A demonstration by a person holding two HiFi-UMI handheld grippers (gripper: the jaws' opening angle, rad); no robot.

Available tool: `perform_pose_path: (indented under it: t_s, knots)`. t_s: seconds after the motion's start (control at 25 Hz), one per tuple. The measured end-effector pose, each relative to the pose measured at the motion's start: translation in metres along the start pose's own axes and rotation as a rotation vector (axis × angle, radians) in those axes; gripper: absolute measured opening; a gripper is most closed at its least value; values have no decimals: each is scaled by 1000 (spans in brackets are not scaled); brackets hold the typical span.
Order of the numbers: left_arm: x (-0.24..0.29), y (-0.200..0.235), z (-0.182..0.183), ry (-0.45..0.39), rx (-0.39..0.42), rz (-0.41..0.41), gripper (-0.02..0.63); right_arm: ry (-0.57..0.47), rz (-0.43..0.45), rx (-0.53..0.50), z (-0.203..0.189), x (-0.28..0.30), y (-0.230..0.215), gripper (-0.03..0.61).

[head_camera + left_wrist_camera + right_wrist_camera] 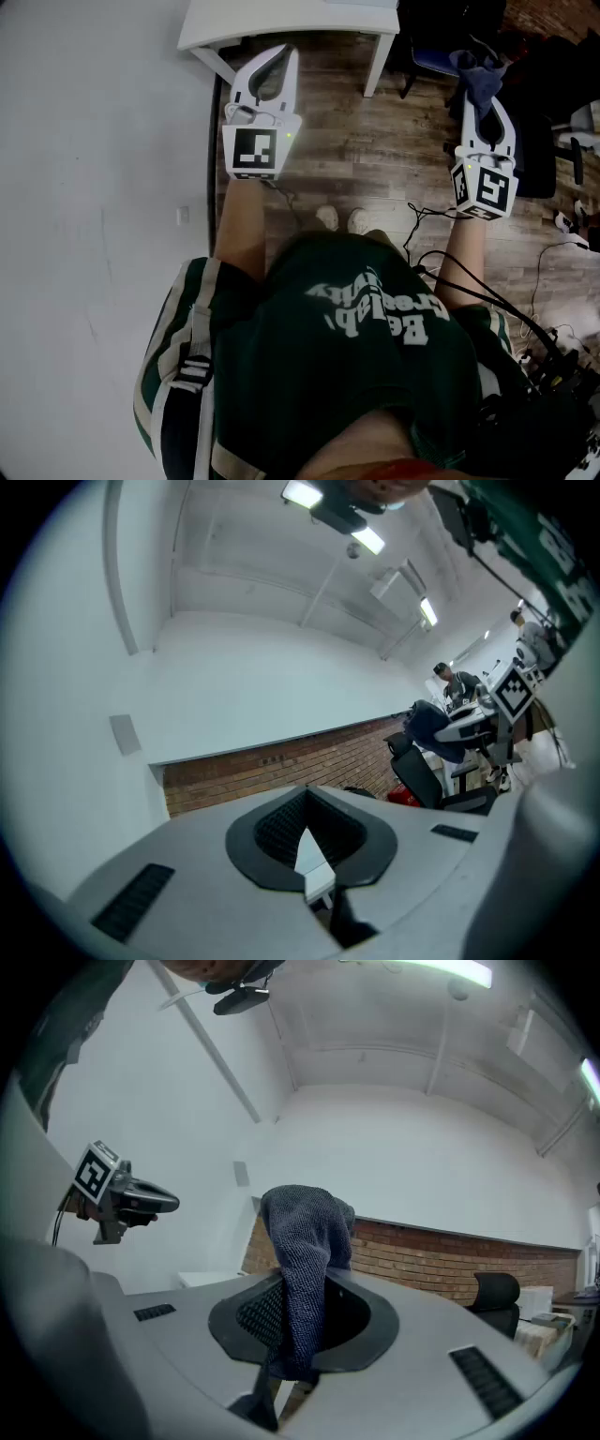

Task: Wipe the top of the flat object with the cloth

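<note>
left tongs (314,855) clenched, empty | right tongs (295,1335) pinching cloth (305,1241), raised short of the counter's (281,19) near edge | cloth looks soft, light, floppy; grip mid-fold, bunched

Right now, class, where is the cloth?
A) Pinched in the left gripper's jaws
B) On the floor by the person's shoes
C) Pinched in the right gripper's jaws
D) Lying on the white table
C: the right gripper view shows the cloth clamped between the jaws of the right gripper, while the left gripper has its jaws together on nothing.
</note>
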State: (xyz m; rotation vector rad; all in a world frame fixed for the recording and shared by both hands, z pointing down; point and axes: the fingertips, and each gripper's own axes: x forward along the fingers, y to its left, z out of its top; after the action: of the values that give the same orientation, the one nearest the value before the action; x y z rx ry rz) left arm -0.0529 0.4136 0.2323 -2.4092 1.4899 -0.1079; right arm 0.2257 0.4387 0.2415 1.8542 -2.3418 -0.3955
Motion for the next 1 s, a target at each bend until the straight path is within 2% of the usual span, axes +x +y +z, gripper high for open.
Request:
perform_pose_path:
  t_s: [1.0]
  knots:
    - [-5, 6, 8, -33, -11, -21, -6, -7, -13, -18, 11, -3, 14, 57]
